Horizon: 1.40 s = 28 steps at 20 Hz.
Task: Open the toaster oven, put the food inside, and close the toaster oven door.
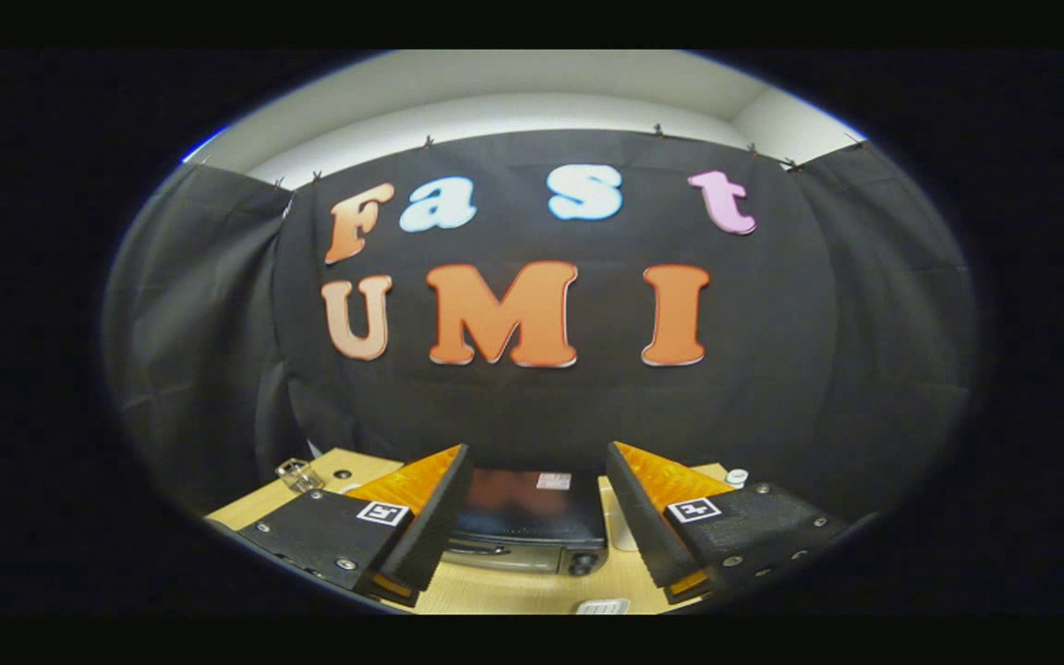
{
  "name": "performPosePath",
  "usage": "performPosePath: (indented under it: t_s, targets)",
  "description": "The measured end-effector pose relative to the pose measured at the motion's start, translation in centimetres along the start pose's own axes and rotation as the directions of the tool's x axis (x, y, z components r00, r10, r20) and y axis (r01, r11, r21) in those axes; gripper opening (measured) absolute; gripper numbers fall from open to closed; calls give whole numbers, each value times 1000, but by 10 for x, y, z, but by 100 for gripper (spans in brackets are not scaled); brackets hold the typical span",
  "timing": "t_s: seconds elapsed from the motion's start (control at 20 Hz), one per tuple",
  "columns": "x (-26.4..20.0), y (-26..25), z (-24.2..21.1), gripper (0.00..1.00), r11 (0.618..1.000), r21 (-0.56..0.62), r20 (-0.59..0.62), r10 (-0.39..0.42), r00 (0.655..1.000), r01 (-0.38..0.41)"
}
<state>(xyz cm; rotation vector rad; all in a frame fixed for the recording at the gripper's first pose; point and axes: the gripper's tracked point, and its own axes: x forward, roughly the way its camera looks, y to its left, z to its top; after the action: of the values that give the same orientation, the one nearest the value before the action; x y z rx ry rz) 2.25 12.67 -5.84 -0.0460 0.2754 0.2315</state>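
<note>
I see a light wooden table (513, 591) carrying the black toaster oven (532, 522), a small clear glass (298, 475) and a white cup (622, 528).

Tool (539, 453): 2 wedge fingers, square markers, screws.

Toaster oven (532, 517): glossy dark top, metallic front with smooth handle bar; table (495, 591): pale matt wood-look surface; booth wall (772, 369): matt black cloth, creased; gripper (539, 462) fingers (444, 499), spread apart, show ribbed, matt inner faces.
</note>
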Motion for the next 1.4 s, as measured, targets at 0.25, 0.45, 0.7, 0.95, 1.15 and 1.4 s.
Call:
performPosePath:
  t_s: [0.25, 0.45, 0.7, 0.95, 1.15, 1.4]
  targets:
    - [-27, -46, 68, 87, 997, 77, 132, -32, 991, 22]
    - [-44, -66, 106, 90, 996, 6, 234, -84, 969, 85]
    - [-62, -50, 133, 95, 999, -22, 331, -17, 943, 26]
    - [-74, -44, 138, 97, 993, -112, 398, 18, 917, 30]
    - [-78, -46, 140, 97, 994, -105, 405, 4, 914, 43]
    - [-84, -55, 144, 97, 994, -92, 411, -8, 911, 51]
